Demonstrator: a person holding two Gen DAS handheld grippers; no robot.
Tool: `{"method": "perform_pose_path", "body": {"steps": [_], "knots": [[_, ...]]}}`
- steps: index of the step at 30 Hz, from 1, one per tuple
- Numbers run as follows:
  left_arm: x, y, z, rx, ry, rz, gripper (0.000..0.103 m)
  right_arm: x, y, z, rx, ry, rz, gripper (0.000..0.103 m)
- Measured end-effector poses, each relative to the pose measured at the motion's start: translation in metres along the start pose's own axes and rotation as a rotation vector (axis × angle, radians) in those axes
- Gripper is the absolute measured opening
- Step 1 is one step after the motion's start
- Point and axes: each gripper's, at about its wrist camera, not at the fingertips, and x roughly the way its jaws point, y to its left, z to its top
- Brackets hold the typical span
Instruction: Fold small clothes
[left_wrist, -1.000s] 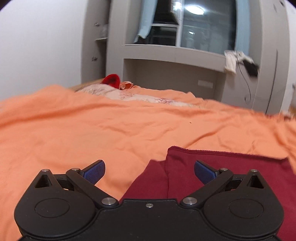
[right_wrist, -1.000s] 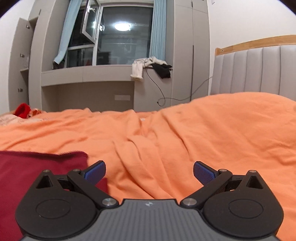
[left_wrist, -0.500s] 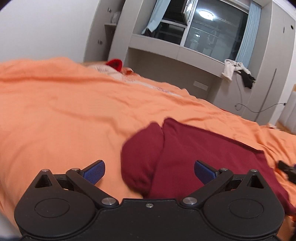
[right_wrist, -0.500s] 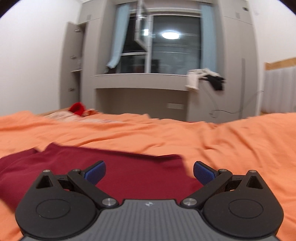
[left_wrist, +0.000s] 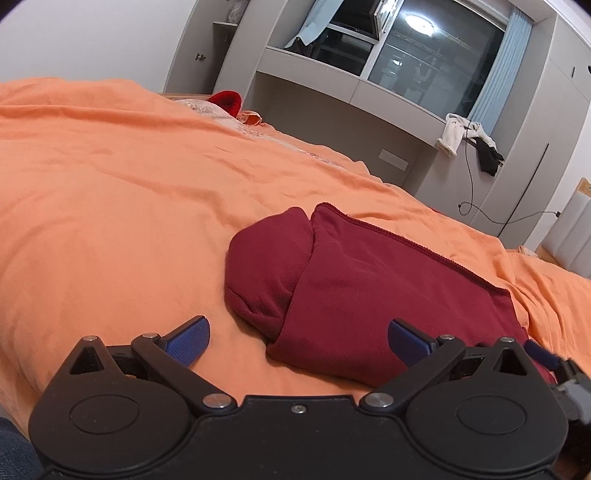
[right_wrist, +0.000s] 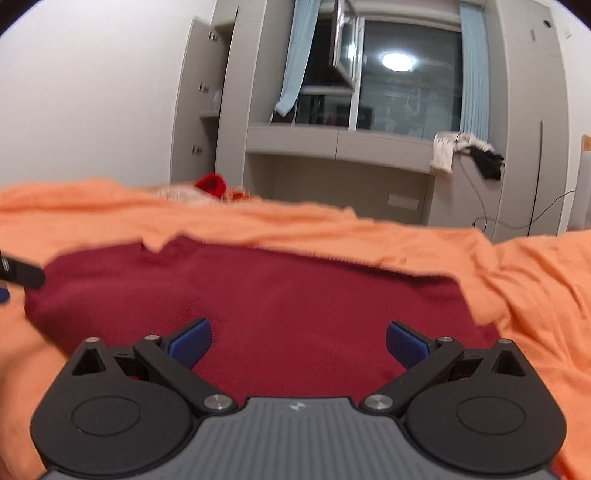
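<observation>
A dark red garment (left_wrist: 354, 280) lies folded on the orange bedspread (left_wrist: 110, 206), with a rounded sleeve fold at its left end. My left gripper (left_wrist: 298, 341) is open and empty, hovering just before the garment's near left corner. My right gripper (right_wrist: 298, 341) is open and empty, low over the near edge of the same garment (right_wrist: 280, 288). The right gripper's fingertip (left_wrist: 543, 356) shows at the right edge of the left wrist view. The left gripper's finger (right_wrist: 22, 275) shows at the left edge of the right wrist view.
A red item (left_wrist: 226, 100) and patterned cloth lie at the bed's far end. A grey built-in desk and window unit (left_wrist: 351, 88) stands behind, with white and black clothes (left_wrist: 469, 142) hanging on it. A padded headboard (left_wrist: 576, 229) is at the right.
Both grippers have swung toward the red garment. The left now looks down on its left end; the right has moved left and sits over its near edge. Both stayed open.
</observation>
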Motion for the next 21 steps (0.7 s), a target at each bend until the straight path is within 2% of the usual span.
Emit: {"method": "perform_pose_path", "body": {"steps": [2,21], "knots": [[0.0016,-0.0023,-0.0012,0.009,0.004,0.001,0.102,0.0084,0.007,-0.0059,-0.015,0.036,-0.009,0.103],[0.0078,-0.0088,-0.0069,0.048,0.024,0.003,0.102,0.0044,0.0035,-0.0097,0.035,0.03,0.023,0.103]]}}
